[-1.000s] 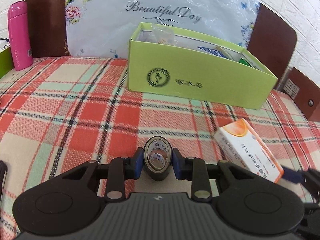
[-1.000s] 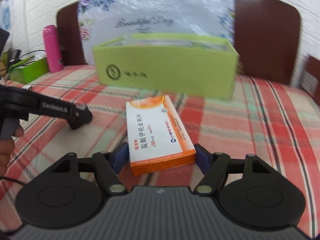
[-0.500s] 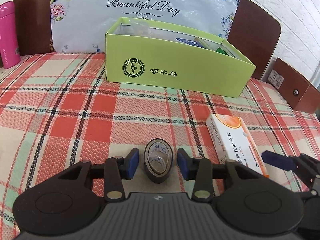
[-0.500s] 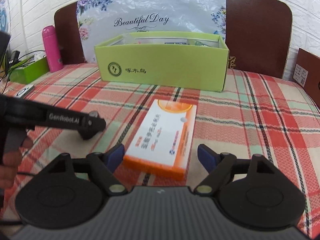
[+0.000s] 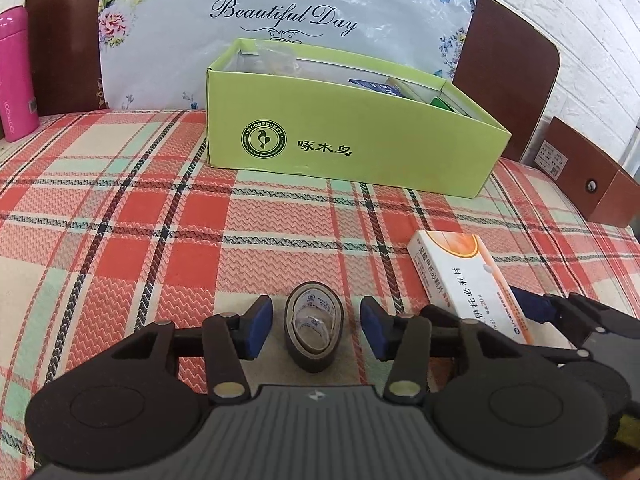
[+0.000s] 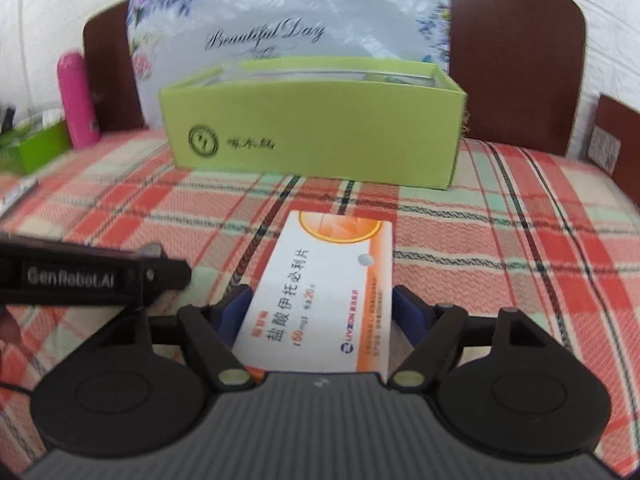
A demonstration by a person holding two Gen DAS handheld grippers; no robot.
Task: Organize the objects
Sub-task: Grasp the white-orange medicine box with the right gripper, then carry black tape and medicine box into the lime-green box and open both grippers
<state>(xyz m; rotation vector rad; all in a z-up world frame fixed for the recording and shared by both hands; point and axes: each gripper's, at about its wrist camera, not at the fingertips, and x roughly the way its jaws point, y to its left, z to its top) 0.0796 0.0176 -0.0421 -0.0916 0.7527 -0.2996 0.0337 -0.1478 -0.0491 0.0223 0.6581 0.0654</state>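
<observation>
Left tool (image 5: 316, 326) spread, straddling tape roll (image 5: 314, 332), not touching. Roll standing on edge on plaid bed (image 5: 160, 216), hole axis pointing toward green box (image 5: 352, 148); risk: rolling or tipping if one pad touches first. Right tool (image 6: 320, 312) closing around medicine box (image 6: 320, 296), grip unconfirmed; long axis pointing at green box; may skew, slip.
</observation>
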